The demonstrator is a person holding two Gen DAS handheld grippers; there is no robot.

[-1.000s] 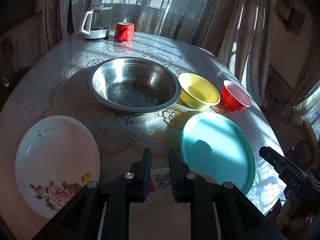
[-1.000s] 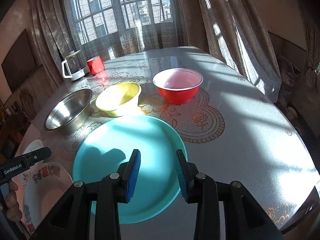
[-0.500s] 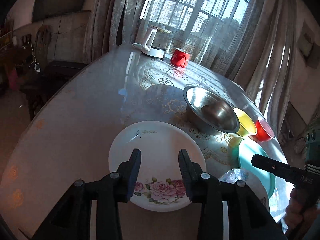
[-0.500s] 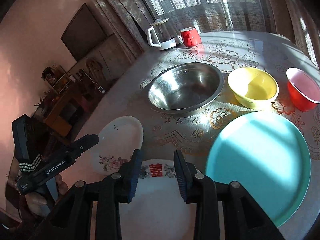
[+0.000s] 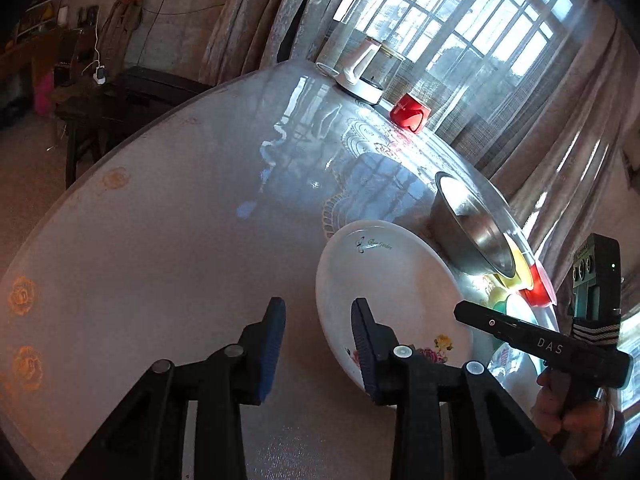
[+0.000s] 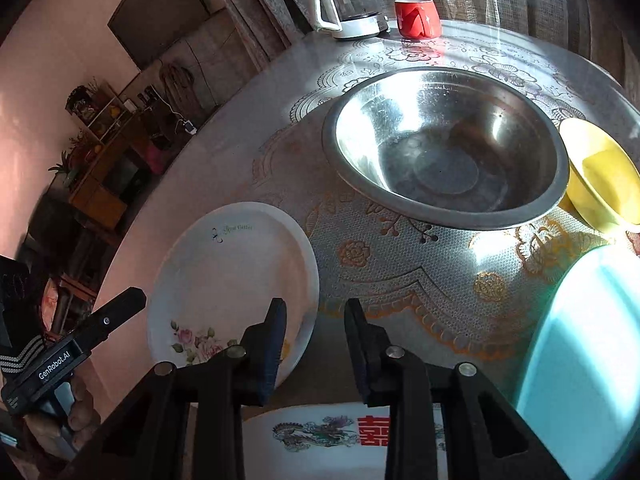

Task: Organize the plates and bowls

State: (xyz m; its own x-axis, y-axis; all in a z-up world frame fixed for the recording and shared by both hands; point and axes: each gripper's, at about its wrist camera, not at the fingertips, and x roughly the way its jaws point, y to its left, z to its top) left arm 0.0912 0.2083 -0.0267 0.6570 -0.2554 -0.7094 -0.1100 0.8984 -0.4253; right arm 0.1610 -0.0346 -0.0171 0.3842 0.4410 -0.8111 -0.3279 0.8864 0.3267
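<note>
teal plate cut by right edge, red-character plate half behind jaws, yellow bowl cropped

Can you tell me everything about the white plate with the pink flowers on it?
The white plate is round and shallow, glossy like china or melamine, with pink roses and a yellow flower printed near one edge and small dark lettering near the opposite edge. It lies flat and empty on the table, next to the steel bowl. Both the left gripper and the right gripper hang open at its edge; neither is seen gripping it.
</note>
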